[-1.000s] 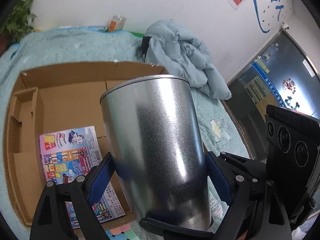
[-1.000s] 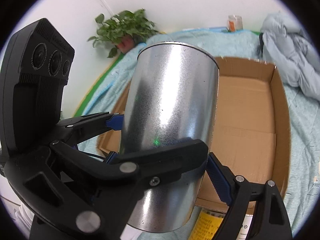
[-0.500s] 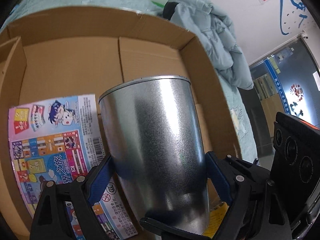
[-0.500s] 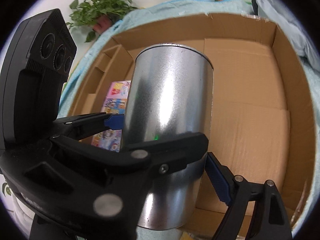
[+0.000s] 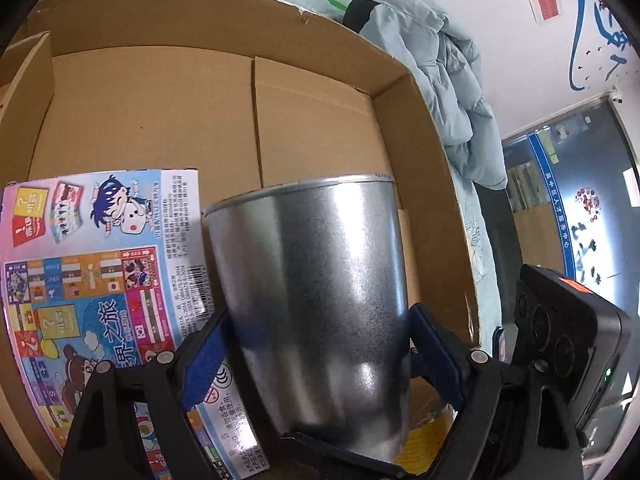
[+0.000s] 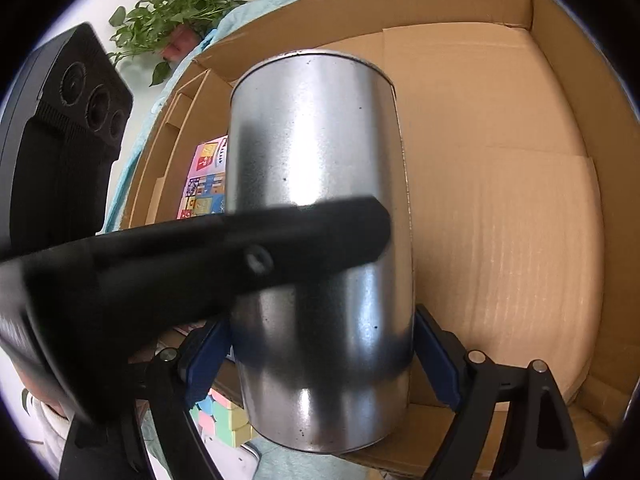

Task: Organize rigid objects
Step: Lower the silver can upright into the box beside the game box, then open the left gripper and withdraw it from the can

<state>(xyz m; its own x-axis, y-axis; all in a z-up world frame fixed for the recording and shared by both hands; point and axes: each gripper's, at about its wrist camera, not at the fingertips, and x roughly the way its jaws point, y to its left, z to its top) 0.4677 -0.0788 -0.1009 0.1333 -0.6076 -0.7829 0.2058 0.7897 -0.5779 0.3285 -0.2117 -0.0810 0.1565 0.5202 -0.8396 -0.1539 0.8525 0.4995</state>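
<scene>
Both wrist views look steeply down, very close behind the metal can [image 5: 316,292], into the cardboard box [image 5: 152,104]. They share can, box and the colourful game box [image 6: 206,184]; each also catches the other claw's body.

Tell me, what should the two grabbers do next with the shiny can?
Probably ease the metal can down onto the bare floor of the cardboard box, beside the colourful game box. Both the left gripper and right gripper clamp it, tilted over the box.
</scene>
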